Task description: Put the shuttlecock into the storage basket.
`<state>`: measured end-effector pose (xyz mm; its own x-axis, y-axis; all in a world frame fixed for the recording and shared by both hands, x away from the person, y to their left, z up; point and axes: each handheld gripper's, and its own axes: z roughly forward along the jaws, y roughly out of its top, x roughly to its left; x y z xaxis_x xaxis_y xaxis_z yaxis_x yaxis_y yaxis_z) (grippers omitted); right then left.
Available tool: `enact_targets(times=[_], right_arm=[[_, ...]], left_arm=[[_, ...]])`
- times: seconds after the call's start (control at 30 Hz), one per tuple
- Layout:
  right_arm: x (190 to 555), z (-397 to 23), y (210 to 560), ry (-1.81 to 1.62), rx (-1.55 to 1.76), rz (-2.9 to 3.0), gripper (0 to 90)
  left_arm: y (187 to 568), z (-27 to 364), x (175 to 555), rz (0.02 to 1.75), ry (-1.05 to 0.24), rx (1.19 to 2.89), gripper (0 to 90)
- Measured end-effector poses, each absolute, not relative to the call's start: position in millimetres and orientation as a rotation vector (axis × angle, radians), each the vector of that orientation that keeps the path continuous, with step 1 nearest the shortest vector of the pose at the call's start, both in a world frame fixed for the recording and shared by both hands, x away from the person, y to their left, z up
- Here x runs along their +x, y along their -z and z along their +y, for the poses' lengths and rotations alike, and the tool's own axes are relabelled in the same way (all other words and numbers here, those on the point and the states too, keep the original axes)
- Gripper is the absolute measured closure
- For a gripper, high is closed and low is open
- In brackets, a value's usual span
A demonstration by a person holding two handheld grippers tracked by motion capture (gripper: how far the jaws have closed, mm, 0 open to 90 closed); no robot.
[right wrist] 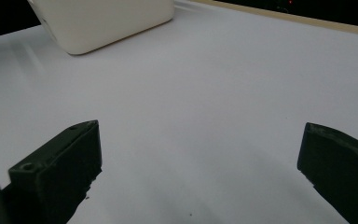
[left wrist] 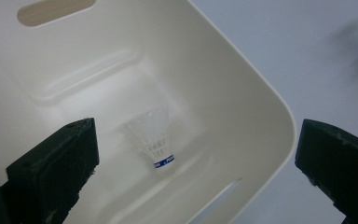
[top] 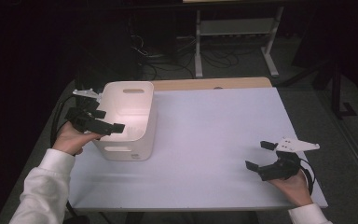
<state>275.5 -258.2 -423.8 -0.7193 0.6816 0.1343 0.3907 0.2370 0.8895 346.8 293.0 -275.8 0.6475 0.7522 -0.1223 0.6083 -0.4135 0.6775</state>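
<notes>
At the far left of the high view, a hand in a white sleeve point(top: 42, 179) holds the left gripper point(top: 103, 120) over the near left rim of a white bin point(top: 140, 140). Its jaws stand wide apart and grip nothing; one black jaw reaches in over the bin's opening.

The bin stands upright on the left part of the white table point(top: 214, 140), its near wall and far wall each pierced by a slotted handle. In the left gripper view, the camera looks down into the bin past the gripper's spread jaws. A white shuttlecock point(left wrist: 153, 137) rests on the bin floor, near a corner, tilted, with its skirt uppermost and its cork end, ringed by a blue band, lower and toward the camera. It lies between the two jaws in that view but well below them, touched by neither.

Right of the bin, the table surface is bare white.

At the lower right, the right gripper point(top: 261, 156) is held low over the table near its near edge, well apart from the bin. Its jaws are likewise wide open and hold nothing; the right gripper view confirms plain tabletop between them, with the bin point(right wrist: 102, 21) at upper left.
</notes>
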Motion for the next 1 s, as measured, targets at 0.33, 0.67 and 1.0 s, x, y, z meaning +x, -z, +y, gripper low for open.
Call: enact_targets(times=[0.33, 0.67, 1.0], right_arm=[[275, -258, 424, -1.474, 1.001, 2.232, 0.0], [274, -259, 423, -1.479, 1.001, 2.225, 0.0], [274, -258, 423, -1.477, 0.999, 2.228, 0.0]], left_arm=[[282, 287, 335, 0.983, -0.263, 2.116, 0.0], [292, 289, 320, 0.925, -0.258, 2.052, 0.0], [300, 285, 308, 0.877, -0.291, 2.003, 0.0]])
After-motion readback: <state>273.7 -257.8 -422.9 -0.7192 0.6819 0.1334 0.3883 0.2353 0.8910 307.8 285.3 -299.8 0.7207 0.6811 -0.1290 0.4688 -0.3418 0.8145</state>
